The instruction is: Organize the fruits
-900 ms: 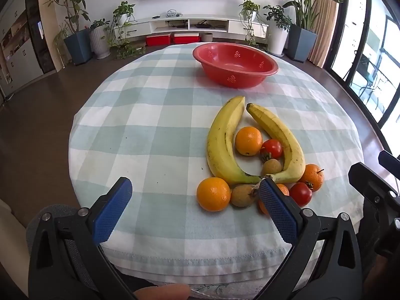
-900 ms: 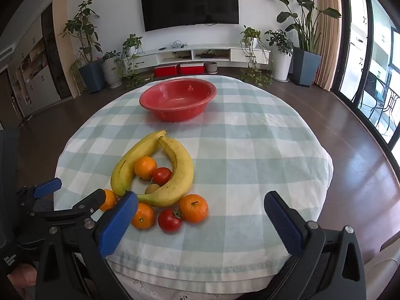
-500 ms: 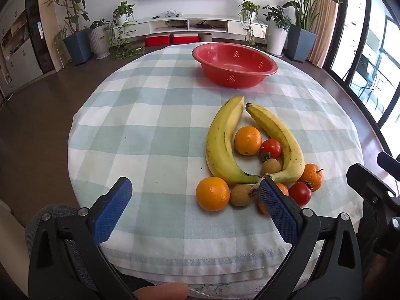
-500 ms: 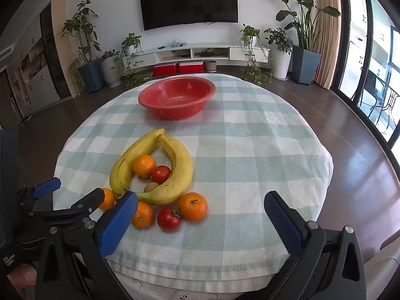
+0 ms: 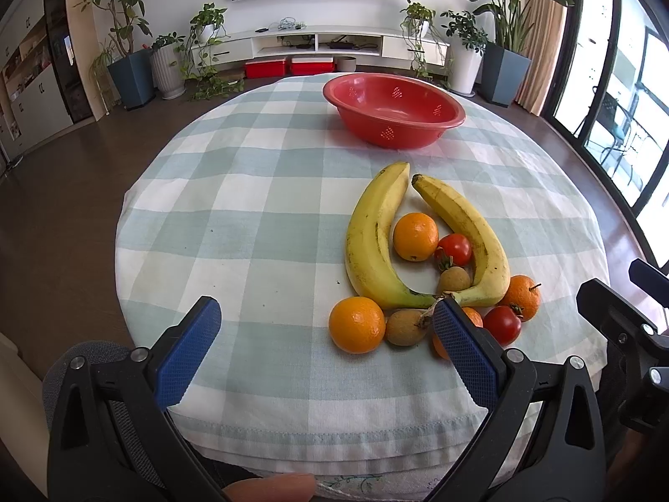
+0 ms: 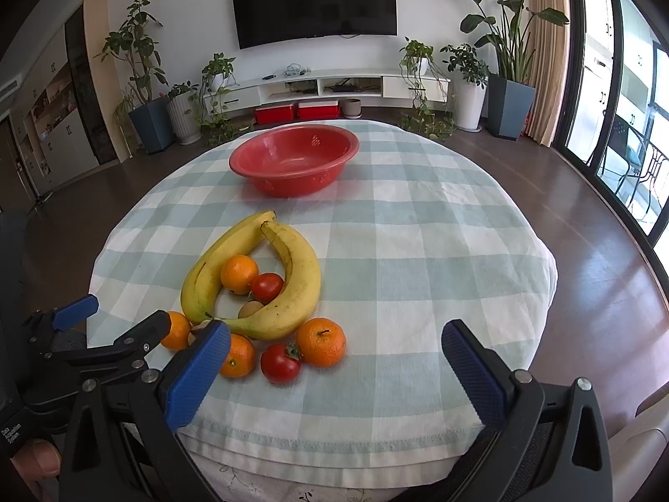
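Your left tool is spread wide, nothing held, hovering at the near bench edge. Your right tool is equally wide and holds nothing. White lettering on the left tool body in the right view is too small to read. The fruits sit near-center on the checked cloth: two bananas curve around an orange, tomato and a small brown fruit. More oranges and a tomato lie just beside them. The red bowl stands beyond, apart. Nothing stands between the tools and the fruit.
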A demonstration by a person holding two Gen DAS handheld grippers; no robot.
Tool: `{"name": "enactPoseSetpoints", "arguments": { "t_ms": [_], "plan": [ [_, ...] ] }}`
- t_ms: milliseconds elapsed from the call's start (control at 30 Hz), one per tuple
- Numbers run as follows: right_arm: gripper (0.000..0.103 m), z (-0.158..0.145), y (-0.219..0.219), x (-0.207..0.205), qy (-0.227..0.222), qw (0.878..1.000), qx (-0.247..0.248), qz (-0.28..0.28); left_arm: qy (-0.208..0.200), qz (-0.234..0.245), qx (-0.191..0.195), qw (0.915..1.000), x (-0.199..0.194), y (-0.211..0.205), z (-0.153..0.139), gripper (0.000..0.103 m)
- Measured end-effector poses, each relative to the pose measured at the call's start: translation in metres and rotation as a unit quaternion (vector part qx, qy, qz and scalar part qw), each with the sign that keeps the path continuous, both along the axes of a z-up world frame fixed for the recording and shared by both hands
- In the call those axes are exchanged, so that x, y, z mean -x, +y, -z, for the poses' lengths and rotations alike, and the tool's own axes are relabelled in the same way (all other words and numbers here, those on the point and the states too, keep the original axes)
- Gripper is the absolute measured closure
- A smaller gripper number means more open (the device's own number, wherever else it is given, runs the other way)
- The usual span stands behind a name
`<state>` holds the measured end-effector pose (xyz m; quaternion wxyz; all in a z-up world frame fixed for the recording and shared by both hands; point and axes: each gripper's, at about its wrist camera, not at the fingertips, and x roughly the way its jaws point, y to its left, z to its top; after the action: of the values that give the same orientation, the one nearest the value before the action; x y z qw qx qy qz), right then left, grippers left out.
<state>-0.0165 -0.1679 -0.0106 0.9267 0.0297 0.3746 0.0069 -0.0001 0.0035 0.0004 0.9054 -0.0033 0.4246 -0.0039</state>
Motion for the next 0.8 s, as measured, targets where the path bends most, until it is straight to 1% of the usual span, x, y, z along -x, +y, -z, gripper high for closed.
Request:
{"name": "enactPoseSetpoints", "arguments": {
  "t_ms": [167, 200, 800],
  "plan": [
    [0.000, -0.005, 0.002, -0.002, 0.001, 1.000, 0.000, -0.001, 0.000, 0.000, 0.000, 1.0000, 0.000, -0.002, 0.001, 0.000],
    [0.000, 0.006, -0.002, 0.003, 0.001, 1.000, 0.000, 0.000, 0.000, 0.000, 0.000, 1.0000, 0.000, -0.002, 0.000, 0.000],
    [0.000, 0.005, -0.001, 0.001, 0.004, 1.000, 0.000, 0.000, 0.000, 0.000, 0.000, 1.0000, 0.000, -0.002, 0.000, 0.000]
  ]
}}
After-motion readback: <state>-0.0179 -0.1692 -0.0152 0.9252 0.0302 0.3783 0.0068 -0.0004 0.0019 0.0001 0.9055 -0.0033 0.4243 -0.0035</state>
